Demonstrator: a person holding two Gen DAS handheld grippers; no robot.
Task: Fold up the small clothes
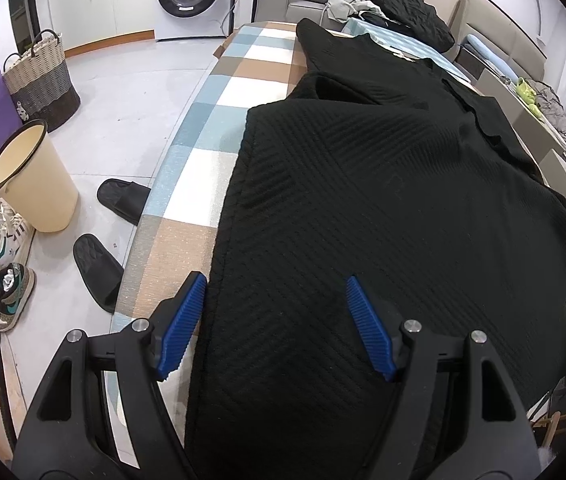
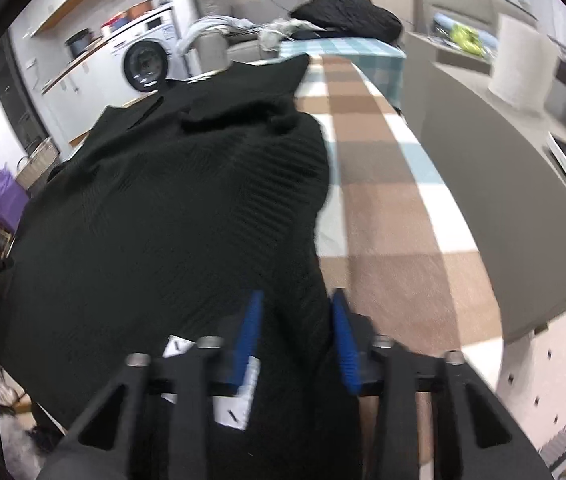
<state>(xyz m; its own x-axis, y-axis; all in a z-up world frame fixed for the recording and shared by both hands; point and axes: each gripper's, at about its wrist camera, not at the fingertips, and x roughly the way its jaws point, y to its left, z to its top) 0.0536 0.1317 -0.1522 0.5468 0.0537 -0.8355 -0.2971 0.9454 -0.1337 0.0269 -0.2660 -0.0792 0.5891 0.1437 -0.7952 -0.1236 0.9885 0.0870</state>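
Observation:
A black ribbed garment (image 1: 383, 200) lies spread over the checkered tabletop (image 1: 203, 152), with a sleeve folded in at its far end. My left gripper (image 1: 275, 280) is open above the garment's near left edge, one blue pad (image 1: 183, 320) over the cloth-covered table and the other over the fabric. In the right wrist view the same garment (image 2: 163, 220) covers the left half of the table (image 2: 395, 240). My right gripper (image 2: 298, 296) is shut on the garment's near right edge. Black fabric fills the gap between its pads, and white labels (image 2: 235, 404) show beside them.
On the floor to the left are a cream bin (image 1: 31, 176), two black slippers (image 1: 123, 200), a woven basket (image 1: 41, 76) and sneakers (image 1: 3, 240). A dark jacket (image 1: 403, 4) is piled past the table's far end. A white paper roll (image 2: 519, 64) stands on the right.

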